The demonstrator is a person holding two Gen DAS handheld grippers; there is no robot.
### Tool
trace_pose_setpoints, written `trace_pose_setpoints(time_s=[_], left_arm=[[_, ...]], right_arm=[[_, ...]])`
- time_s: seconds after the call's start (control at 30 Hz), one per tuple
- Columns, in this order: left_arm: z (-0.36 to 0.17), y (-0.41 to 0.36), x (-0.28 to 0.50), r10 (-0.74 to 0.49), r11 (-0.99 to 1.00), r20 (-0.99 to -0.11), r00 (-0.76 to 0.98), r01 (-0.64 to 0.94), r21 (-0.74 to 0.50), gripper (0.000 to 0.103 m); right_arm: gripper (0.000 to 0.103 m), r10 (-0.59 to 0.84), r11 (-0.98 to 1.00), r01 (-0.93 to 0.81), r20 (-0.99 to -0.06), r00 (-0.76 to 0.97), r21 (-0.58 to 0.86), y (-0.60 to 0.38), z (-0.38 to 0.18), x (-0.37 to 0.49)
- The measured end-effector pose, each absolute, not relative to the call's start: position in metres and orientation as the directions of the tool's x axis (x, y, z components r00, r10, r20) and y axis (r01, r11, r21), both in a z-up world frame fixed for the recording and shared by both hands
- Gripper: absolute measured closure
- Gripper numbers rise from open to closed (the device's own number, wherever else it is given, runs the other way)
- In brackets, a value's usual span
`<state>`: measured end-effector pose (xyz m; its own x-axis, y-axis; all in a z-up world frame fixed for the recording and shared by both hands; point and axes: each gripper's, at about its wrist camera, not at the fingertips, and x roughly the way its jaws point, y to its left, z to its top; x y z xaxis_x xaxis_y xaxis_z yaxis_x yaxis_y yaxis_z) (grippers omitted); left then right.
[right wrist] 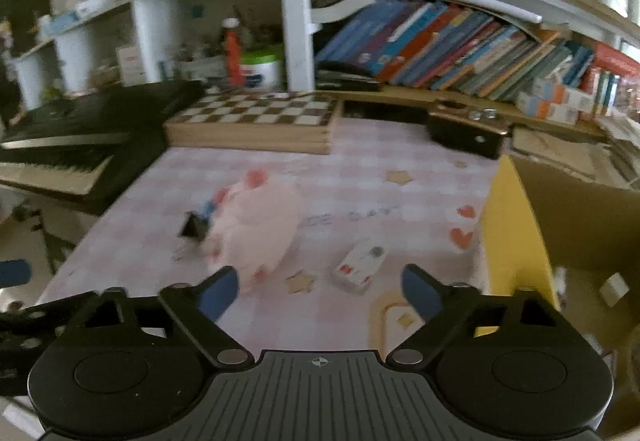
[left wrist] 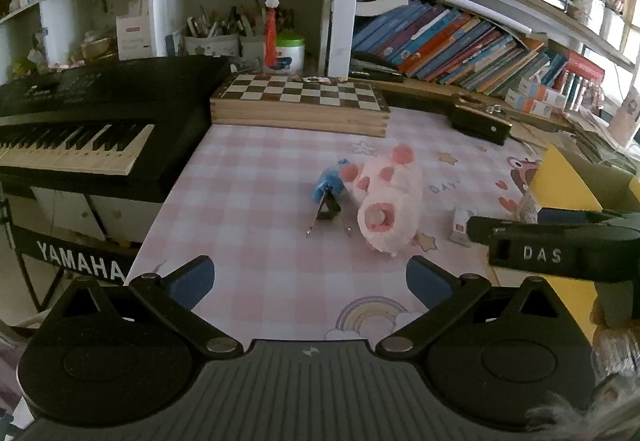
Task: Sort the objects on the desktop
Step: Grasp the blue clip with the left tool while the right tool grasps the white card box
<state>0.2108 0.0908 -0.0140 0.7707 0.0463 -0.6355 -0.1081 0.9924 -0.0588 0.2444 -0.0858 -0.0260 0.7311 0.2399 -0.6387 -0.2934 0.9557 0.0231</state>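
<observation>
A pink plush pig (left wrist: 390,201) lies on the pink checked tablecloth; it shows blurred in the right wrist view (right wrist: 260,225). A blue toy with a black clip (left wrist: 330,193) lies touching its left side, also in the right wrist view (right wrist: 198,221). A small white box (left wrist: 460,227) lies right of the pig, in the right wrist view (right wrist: 360,265) just ahead of my right gripper (right wrist: 320,291). My left gripper (left wrist: 310,279) is open and empty, short of the pig. My right gripper is open and empty.
A yellow-edged cardboard box (right wrist: 516,225) stands at the right. A chessboard box (left wrist: 300,101) and a black case (left wrist: 480,121) lie at the back. A Yamaha keyboard (left wrist: 80,137) stands left of the table. Shelves of books (left wrist: 460,41) fill the back.
</observation>
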Motion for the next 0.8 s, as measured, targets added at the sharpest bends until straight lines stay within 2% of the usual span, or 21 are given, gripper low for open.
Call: trace_pose_setpoints(time_s=[0.13, 0.27, 0.33, 0.53, 0.6, 0.73, 0.8], left_arm=[[-0.017, 0.087, 0.226, 0.042, 0.994, -0.641, 0.766, -0.099, -0.054, 0.0], [-0.02, 0.091, 0.245, 0.054, 0.993, -0.63, 0.774, -0.11, -0.05, 0.004], [-0.023, 0.096, 0.257, 0.056, 0.992, -0.633, 0.772, -0.117, -0.054, 0.016], [-0.037, 0.096, 0.301, 0.045, 0.994, -0.653, 0.756, -0.102, -0.049, 0.04], [-0.043, 0.093, 0.314, 0.031, 0.996, -0.664, 0.747, -0.082, -0.046, 0.044], [-0.06, 0.087, 0.337, 0.028, 0.998, -0.706, 0.708, -0.062, -0.022, 0.058], [-0.066, 0.085, 0.345, 0.025, 0.998, -0.722, 0.691, -0.058, -0.021, 0.062]], right_arm=[[0.029, 0.218, 0.964, -0.264, -0.666, 0.714, 0.032, -0.091, -0.033, 0.264], [0.029, 0.214, 0.966, -0.256, -0.687, 0.694, 0.041, -0.092, -0.04, 0.281], [0.029, 0.208, 0.967, -0.249, -0.701, 0.682, 0.045, -0.091, -0.044, 0.289], [0.036, 0.191, 0.975, -0.212, -0.74, 0.645, 0.067, -0.089, -0.057, 0.312], [0.037, 0.189, 0.976, -0.203, -0.751, 0.633, 0.074, -0.089, -0.061, 0.318], [0.039, 0.19, 0.977, -0.195, -0.767, 0.612, 0.087, -0.088, -0.067, 0.327], [0.042, 0.195, 0.976, -0.2, -0.772, 0.605, 0.089, -0.086, -0.07, 0.33]])
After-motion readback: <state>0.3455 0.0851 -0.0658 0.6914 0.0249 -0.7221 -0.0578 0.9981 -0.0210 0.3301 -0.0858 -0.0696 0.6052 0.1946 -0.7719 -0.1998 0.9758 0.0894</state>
